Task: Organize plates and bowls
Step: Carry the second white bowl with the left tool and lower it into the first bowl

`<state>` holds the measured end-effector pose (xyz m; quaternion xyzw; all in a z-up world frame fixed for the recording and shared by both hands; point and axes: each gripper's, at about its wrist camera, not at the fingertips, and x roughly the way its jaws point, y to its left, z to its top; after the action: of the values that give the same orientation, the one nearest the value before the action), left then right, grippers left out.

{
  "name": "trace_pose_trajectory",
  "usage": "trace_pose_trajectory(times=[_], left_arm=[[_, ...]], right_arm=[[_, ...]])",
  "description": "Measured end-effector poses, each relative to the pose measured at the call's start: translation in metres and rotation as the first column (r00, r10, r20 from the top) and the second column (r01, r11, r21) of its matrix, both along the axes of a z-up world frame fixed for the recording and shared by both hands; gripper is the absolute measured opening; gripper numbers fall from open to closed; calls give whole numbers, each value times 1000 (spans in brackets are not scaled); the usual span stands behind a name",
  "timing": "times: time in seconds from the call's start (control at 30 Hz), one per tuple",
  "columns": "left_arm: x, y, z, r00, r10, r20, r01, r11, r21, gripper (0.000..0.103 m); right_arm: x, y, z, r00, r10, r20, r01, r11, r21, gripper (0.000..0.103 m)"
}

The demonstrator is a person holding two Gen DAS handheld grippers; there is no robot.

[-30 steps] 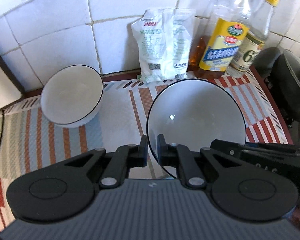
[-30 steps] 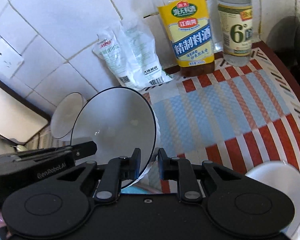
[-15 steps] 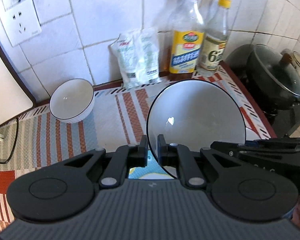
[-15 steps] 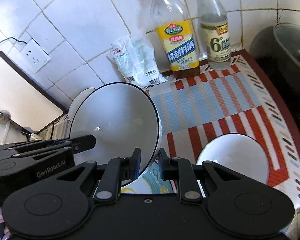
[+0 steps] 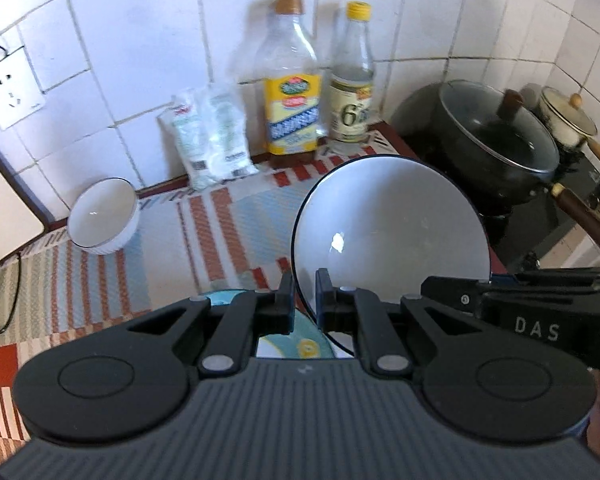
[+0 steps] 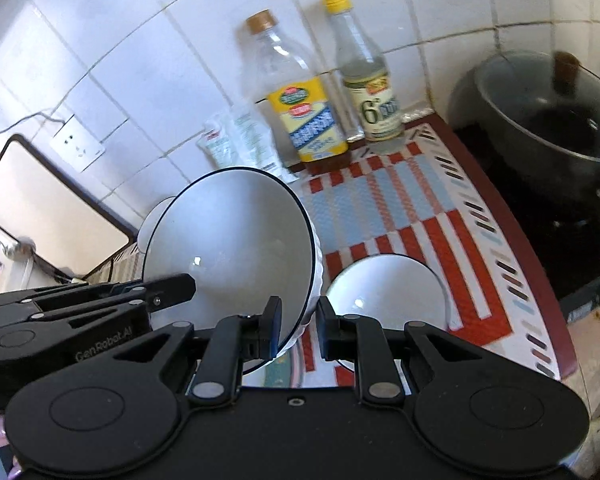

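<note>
far-left bowl [image 5: 102,216]: a small white bowl with a dark rim, sitting on the striped surface [image 5: 236,232] near the tiled wall; rigid, glazed, likely slippery, best pinched at the rim.
left tool [image 5: 302,300]: nearly closed, jaws clamped on the near-left rim of the large bowl.
large bowl [image 5: 392,232]: white with a dark rim, held tilted in the air above the surface between both tools; breakable and probably fairly heavy (two rim grips spread the load).
right tool [image 6: 298,316]: narrowly parted, jaws pinching the bowl's wall at its right edge.
patterned plate [image 5: 296,346]: partly visible beneath the tools.
near-right bowl [image 6: 386,292]: small, resting on the surface, likely a stacking target.
</note>
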<state>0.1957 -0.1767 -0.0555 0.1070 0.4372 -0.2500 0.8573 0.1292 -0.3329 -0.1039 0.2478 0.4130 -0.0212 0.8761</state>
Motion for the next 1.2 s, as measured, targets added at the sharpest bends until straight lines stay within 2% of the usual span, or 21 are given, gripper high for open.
trace_pose_trajectory(times=[0.3, 0.5, 0.9, 1.2], left_arm=[[-7, -40, -16, 997, -34, -63, 36, 999, 31, 8], [6, -56, -43, 991, -41, -127, 45, 998, 34, 8], [33, -71, -102, 950, -9, -313, 25, 999, 46, 9], [40, -76, -109, 951, -17, -307, 42, 996, 73, 9]], right_arm=[[-23, -36, -19, 998, -49, -37, 50, 998, 31, 22], [-18, -51, -40, 994, -64, -87, 68, 997, 37, 22], [4, -69, -77, 982, -70, -173, 77, 996, 33, 23], [14, -66, -83, 985, -15, -171, 9, 999, -39, 23]])
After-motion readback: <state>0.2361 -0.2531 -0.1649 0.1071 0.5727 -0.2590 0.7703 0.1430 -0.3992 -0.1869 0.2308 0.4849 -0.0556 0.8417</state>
